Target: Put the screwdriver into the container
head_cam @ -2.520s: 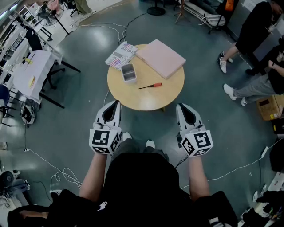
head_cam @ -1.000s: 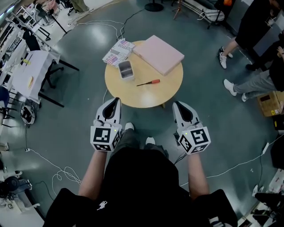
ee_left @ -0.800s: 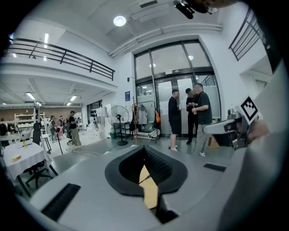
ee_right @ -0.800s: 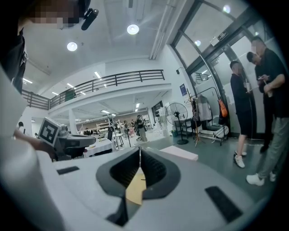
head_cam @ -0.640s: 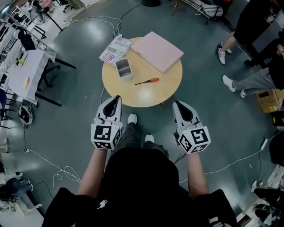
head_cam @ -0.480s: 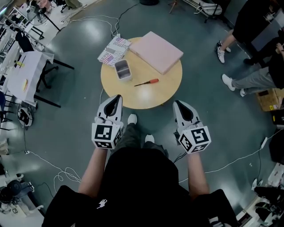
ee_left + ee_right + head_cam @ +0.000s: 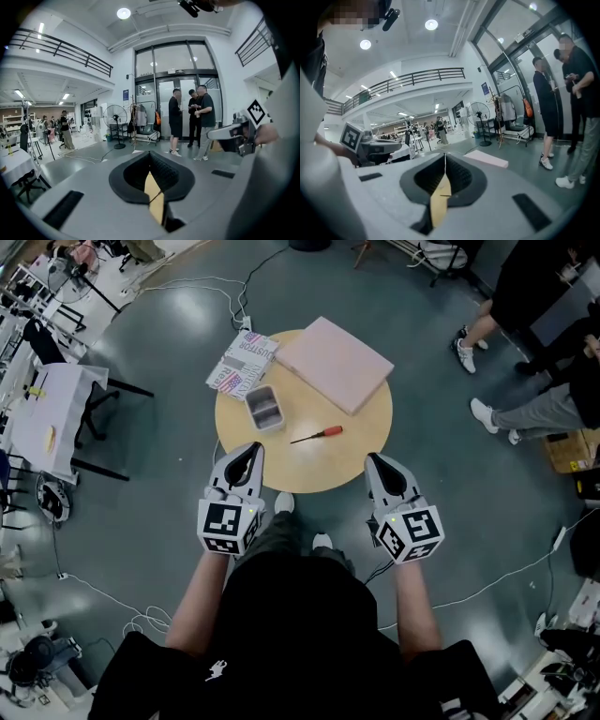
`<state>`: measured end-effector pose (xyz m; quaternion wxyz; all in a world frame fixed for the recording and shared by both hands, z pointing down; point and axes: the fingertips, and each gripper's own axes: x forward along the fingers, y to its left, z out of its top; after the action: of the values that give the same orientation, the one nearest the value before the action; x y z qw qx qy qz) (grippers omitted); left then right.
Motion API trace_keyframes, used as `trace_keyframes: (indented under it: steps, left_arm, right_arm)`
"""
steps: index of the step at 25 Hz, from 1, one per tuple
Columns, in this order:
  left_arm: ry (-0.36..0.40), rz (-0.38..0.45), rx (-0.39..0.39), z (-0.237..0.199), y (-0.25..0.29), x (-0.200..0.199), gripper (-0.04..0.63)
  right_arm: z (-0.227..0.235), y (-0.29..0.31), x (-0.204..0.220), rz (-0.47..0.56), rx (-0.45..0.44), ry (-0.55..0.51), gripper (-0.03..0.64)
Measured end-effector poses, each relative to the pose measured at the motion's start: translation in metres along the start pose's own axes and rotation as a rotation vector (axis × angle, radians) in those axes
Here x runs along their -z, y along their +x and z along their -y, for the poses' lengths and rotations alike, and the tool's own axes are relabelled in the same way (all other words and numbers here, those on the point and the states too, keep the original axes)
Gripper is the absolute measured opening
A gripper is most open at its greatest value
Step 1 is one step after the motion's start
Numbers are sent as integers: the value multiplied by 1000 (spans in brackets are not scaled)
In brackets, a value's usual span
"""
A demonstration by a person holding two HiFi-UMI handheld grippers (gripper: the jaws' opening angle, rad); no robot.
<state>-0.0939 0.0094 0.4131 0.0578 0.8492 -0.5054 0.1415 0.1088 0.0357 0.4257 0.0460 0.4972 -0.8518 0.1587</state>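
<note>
Nearest in the head view, the person's bare forearms reach forward, each holding a grey two-jaw tool with a marker cube. The left gripper (image 7: 253, 448) and the right gripper (image 7: 373, 458) point at the near edge of the round, pale wooden table (image 7: 356, 451), their tips just over its rim. Both are well short of anything on it.

The left gripper view shows what the head view cannot: the left gripper (image 7: 150, 157) has its dark pads pressed together at the tips, with nothing between them. A sliver of yellow tabletop shows in the slot below. The right gripper (image 7: 234, 136) is in sight at that view's right edge. In the right gripper view the right gripper (image 7: 444, 161) is likewise closed and empty, and the left gripper (image 7: 370, 145) appears at the left.

Past the tips, near the table's middle, lies the slim screwdriver (image 7: 317, 434) with a red-orange handle and dark shaft. It rests flat on the wood, handle to the right, outside the container and apart from it. The small clear rectangular plastic container (image 7: 264, 409) stands just beyond, to the left. Farther back are a flat pink square board (image 7: 335, 363) and a printed magazine (image 7: 242, 362) overhanging the rim.

The board (image 7: 486, 159) shows low and edge-on in the right gripper view. Only the gripper views show the glass doors (image 7: 183, 89) and the people standing there (image 7: 188, 119).
</note>
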Motion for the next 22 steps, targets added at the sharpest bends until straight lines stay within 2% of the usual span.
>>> trace_keyframes:
  steps: [8, 22]
  left_arm:
    - [-71, -1, 153, -32, 38, -7, 3]
    - [0, 1, 267, -95, 91, -18, 3]
  right_arm:
    - [-1, 50, -21, 9, 40, -18, 3]
    - [-9, 117, -48, -1, 150, -50, 3]
